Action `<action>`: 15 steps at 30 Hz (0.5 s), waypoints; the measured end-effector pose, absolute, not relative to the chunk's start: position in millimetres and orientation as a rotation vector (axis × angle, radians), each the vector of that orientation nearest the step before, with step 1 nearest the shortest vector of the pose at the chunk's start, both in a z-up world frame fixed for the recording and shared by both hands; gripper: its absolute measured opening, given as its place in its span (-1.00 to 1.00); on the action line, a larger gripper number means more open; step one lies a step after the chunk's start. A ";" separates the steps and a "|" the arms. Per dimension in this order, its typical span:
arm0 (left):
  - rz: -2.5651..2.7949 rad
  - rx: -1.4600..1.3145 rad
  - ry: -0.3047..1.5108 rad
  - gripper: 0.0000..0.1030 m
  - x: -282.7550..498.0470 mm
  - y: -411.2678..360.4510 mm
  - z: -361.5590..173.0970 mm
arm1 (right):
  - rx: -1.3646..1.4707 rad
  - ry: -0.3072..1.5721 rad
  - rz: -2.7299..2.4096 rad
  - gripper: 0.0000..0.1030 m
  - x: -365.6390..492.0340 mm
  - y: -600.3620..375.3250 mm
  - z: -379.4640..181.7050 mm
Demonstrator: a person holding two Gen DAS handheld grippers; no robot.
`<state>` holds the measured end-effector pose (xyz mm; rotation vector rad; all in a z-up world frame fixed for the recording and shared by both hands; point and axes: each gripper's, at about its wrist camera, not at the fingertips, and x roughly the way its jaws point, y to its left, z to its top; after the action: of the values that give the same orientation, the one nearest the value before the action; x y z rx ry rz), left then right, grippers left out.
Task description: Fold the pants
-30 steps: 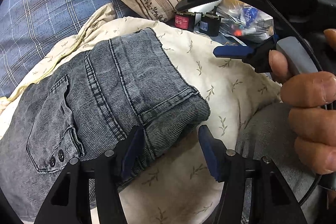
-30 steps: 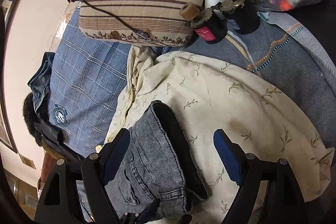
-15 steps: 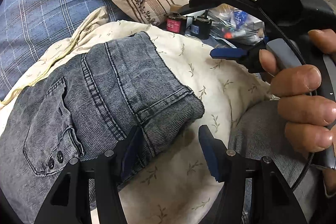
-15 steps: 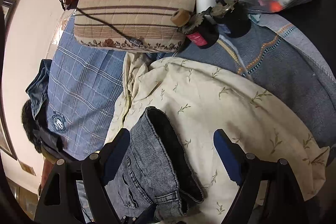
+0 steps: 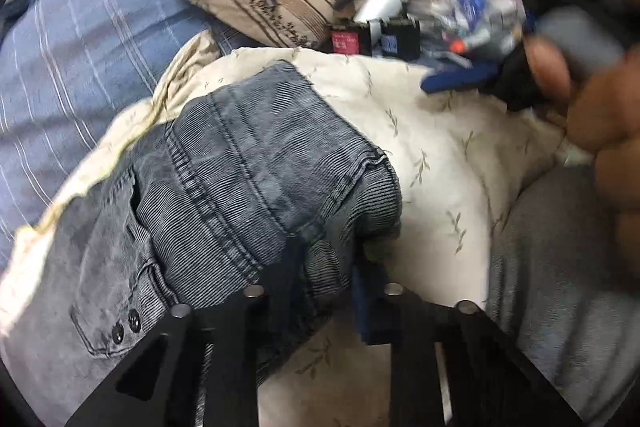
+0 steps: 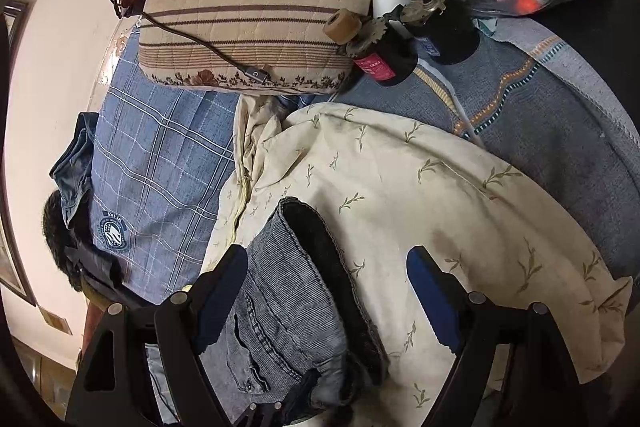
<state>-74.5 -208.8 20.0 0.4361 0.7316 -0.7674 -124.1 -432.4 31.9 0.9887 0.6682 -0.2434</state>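
Your left gripper [image 5: 324, 275] is closing on the near corner of the pants [image 5: 248, 195], fabric bunched between its jaws. They lie on the leafy sheet [image 5: 440, 155], long axis running away toward the pillow [image 6: 260, 7]. Your right gripper [image 6: 326, 291] hangs released above their far end.

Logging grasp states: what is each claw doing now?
Left claw: closing on the folded pants.
Right claw: open, holding nothing.

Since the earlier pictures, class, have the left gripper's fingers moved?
Yes. The left gripper is closing its fingers toward each other on the jeans fold, judged against its frame.
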 end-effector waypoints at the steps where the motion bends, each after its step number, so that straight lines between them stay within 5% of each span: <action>1: -0.789 0.372 0.740 -0.65 -71.7 -201.0 27.7 | 0.984 0.670 -0.241 0.63 -123.5 -431.3 32.1; 15: -0.829 0.069 0.830 -0.66 -47.7 -169.4 48.2 | 0.898 0.914 -0.081 0.62 -40.2 -419.7 16.2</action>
<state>-47.7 -169.4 48.2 0.0689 0.8298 -0.8290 -40.2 -419.7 16.2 0.8984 0.9142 -0.0808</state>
